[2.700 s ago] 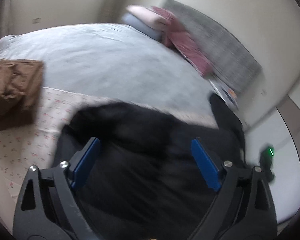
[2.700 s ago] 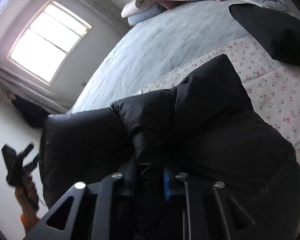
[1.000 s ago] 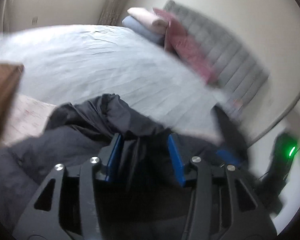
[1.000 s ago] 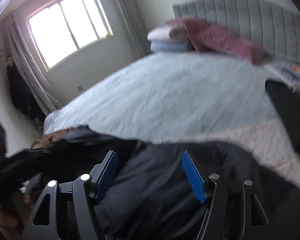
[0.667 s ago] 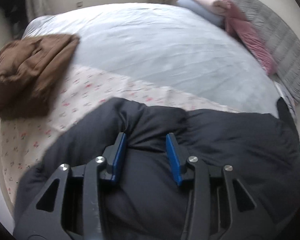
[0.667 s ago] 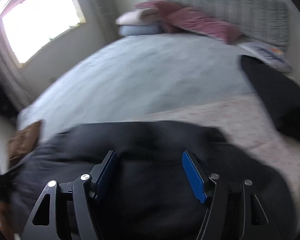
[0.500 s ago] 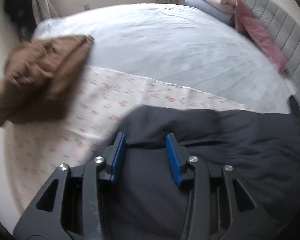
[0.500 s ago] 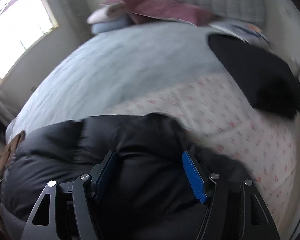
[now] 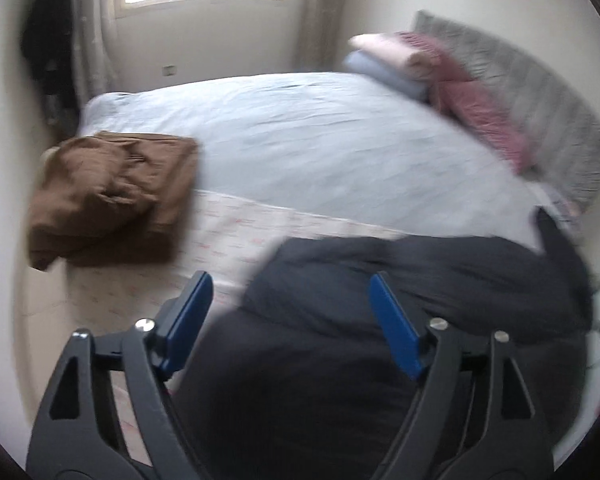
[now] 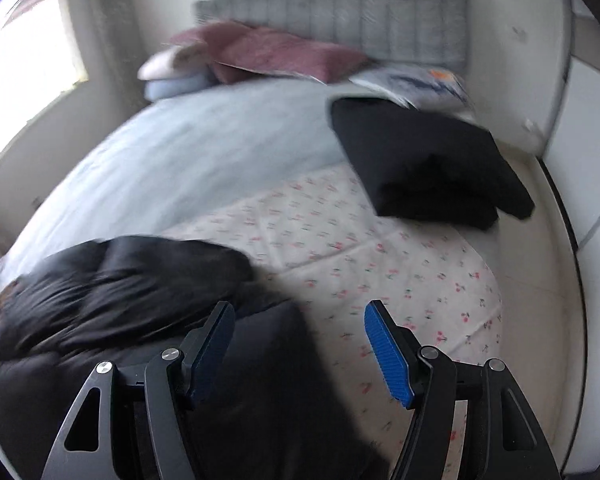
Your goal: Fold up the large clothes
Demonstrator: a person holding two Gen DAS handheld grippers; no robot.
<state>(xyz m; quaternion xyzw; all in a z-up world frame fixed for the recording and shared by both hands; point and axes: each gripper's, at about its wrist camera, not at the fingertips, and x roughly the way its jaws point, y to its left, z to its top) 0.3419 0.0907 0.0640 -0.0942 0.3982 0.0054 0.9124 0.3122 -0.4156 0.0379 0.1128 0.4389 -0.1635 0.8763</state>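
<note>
Most of the room is taken up by the bed (image 9: pixel 320 148), its pale blue cover blurred by camera motion, with a cherry-print sheet (image 10: pixel 380 264) along the near edge. On that sheet lies the black puffer jacket (image 9: pixel 380 320), bunched and puffy, its lower part cut off by the frame and hidden behind the gripper frames, so its full outline is hard to make out. Off to one side sits a folded brown garment (image 9: pixel 112 196), and near the grey headboard (image 10: pixel 340 4) another folded black garment (image 10: pixel 428 160) rests, well apart from the jacket. Pink and pale pillows (image 9: pixel 420 68) are stacked at the head, smeared by blur. Both tools hover above the jacket: the left gripper (image 9: pixel 292 320) has its blue pads spread wide and empty, and the right gripper (image 10: pixel 300 344) likewise stands apart, gripping nothing.
</note>
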